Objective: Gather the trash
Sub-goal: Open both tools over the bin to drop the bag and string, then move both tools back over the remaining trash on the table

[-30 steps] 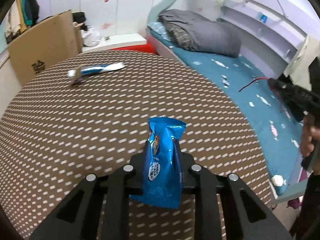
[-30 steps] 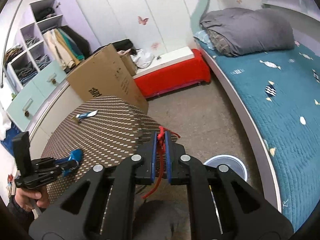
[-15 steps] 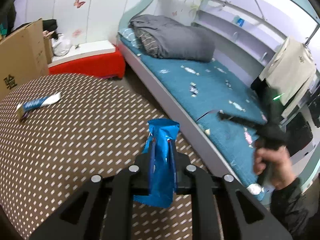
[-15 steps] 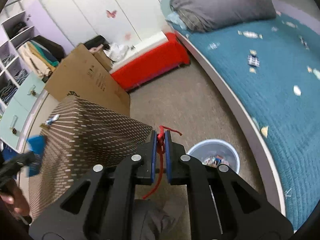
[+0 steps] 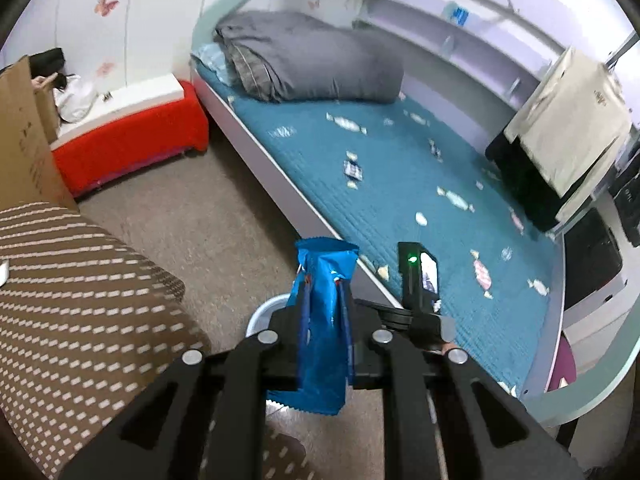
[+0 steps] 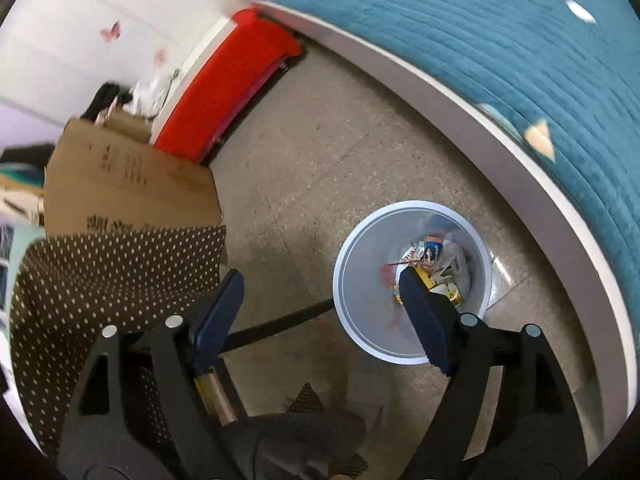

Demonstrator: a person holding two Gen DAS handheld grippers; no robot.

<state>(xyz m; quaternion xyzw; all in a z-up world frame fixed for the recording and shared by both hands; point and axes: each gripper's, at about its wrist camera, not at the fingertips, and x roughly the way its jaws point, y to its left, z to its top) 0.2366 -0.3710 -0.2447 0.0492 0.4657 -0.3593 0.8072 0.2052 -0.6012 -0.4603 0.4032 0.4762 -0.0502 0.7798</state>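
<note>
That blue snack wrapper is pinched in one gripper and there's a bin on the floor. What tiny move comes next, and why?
Probably carry the left gripper forward over the bin, then let go. It is shut on the blue wrapper, and only the bin's rim peeks out behind it. The right gripper is opening, with nothing between its jaws.

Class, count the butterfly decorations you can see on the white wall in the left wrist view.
2: one butterfly high on the wall, a fainter pink one lower, above the red bench. Others may lie outside the frame.
</note>
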